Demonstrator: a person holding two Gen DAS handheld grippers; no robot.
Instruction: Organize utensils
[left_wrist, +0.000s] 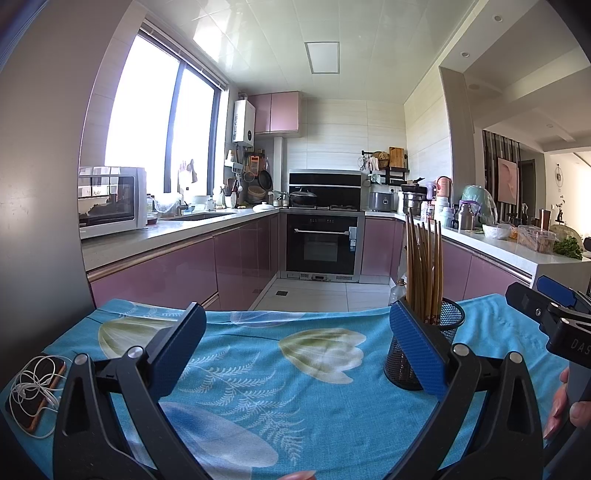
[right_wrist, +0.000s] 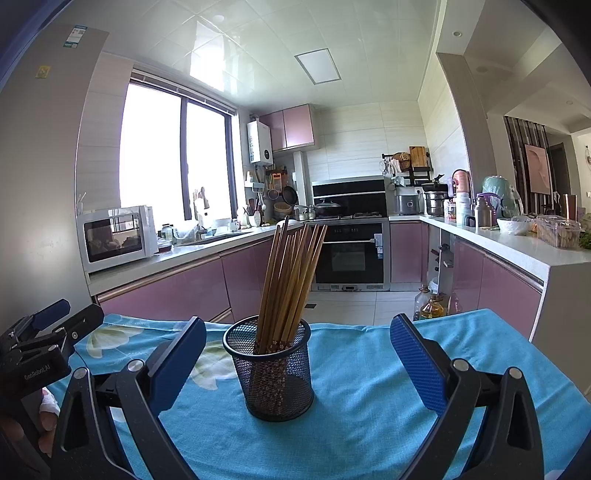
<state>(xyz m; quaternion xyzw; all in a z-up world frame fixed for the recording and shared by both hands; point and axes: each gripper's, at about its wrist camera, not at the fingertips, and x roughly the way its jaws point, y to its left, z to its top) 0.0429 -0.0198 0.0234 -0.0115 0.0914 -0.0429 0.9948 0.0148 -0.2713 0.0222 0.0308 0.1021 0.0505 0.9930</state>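
A black mesh cup stands upright on the blue floral cloth over the desk, holding a bundle of wooden chopsticks, while the right gripper and left gripper hover near it, fingers wide and empty.

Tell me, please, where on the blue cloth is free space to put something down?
Free: the wide middle of the blue cloth, between the phone with earphones at its left edge and the mesh cup of chopsticks; also right of the cup. Crowded only around those.
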